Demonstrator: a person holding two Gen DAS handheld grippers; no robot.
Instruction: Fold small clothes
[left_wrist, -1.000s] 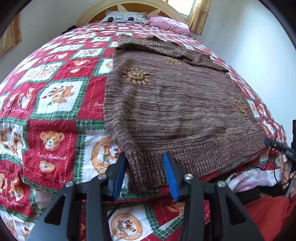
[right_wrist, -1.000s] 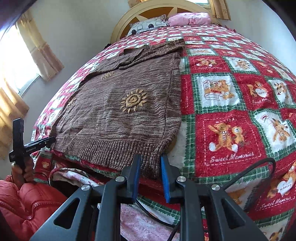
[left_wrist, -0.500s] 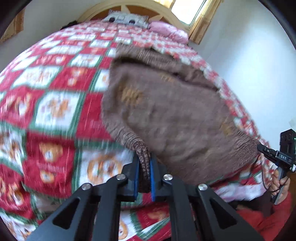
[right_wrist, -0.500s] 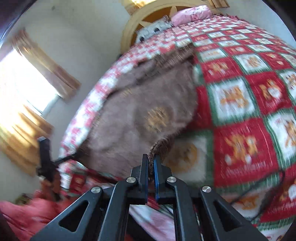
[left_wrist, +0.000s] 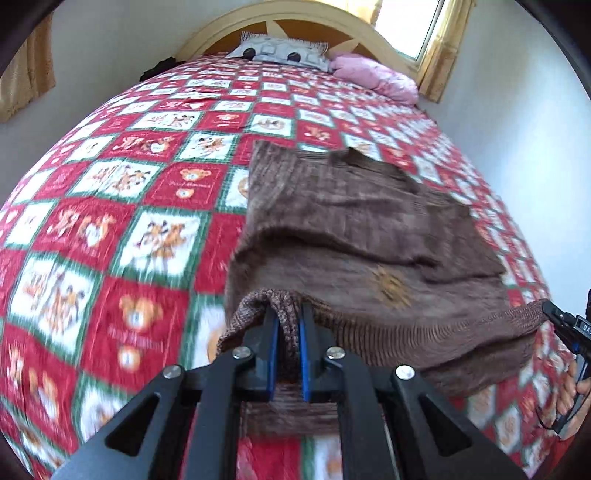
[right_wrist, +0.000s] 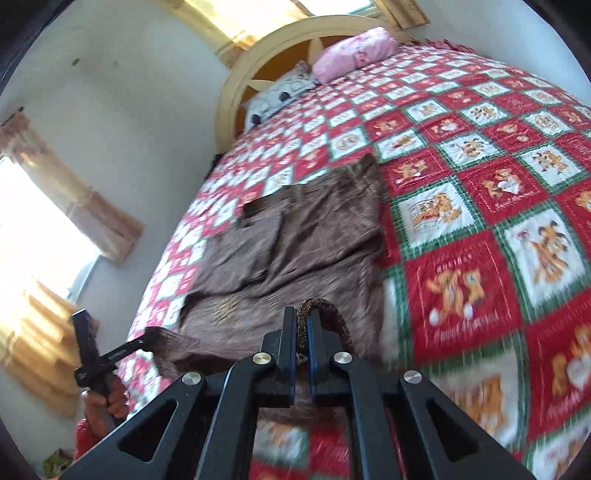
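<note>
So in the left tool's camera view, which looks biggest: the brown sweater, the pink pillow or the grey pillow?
1. brown sweater, by far.
2 and 3. pink pillow and grey pillow look alike; both sit far from the camera, so no ranking.

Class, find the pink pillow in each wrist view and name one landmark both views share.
Left wrist view: the pink pillow lies at upper right, against the headboard, beside the grey patterned pillow.
Right wrist view: the pink pillow lies at top centre, right of the grey patterned pillow.
Shared landmark: the arched headboard.
</note>
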